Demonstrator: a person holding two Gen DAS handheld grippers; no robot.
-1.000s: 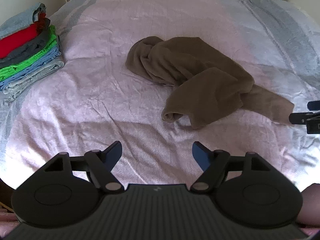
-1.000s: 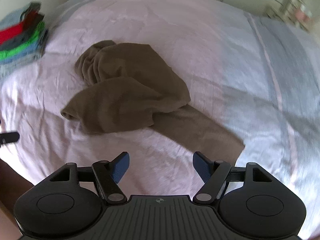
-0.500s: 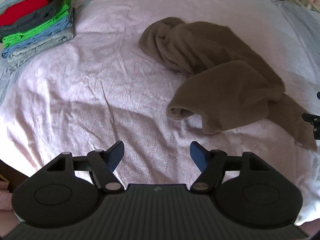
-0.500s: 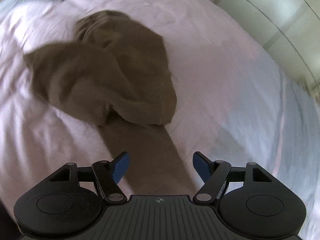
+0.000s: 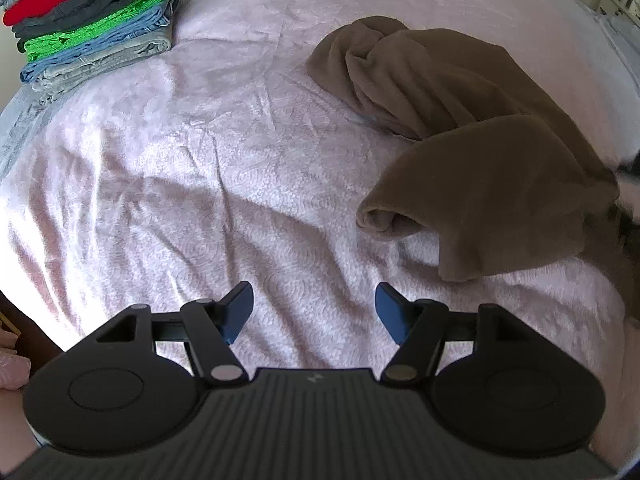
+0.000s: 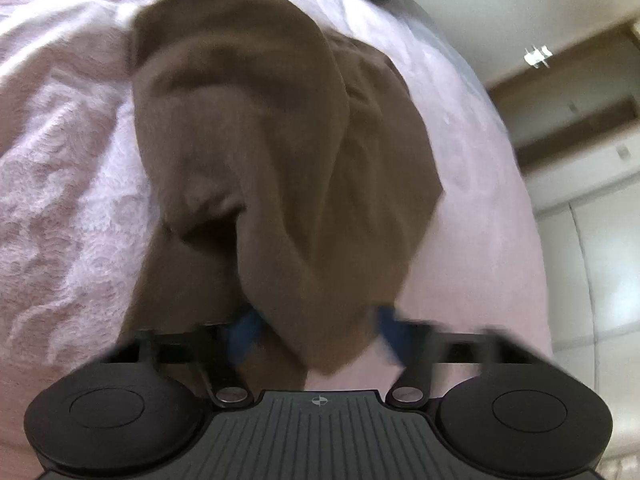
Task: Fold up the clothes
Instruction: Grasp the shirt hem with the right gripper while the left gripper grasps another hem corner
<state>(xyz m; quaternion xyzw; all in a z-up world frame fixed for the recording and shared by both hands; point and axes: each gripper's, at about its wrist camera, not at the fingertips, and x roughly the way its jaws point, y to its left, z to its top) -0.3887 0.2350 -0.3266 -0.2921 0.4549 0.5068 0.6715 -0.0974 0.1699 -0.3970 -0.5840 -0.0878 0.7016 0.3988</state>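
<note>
Right wrist view: the right gripper (image 6: 316,340) is smeared by motion; its jaws have just been closing, with a hanging fold of the brown garment (image 6: 256,152) between them, though whether the pads already pinch it cannot be told. The left gripper (image 5: 316,312) hovers with jaws apart over bare bedspread (image 5: 168,184) near the bed's front edge, nothing between them. The brown garment (image 5: 472,148) lies crumpled toward the right side, unfolded. A stack of folded clothes (image 5: 92,20) sits at the far left corner: those look finished. The garment's right end is cut off by the frame.
</note>
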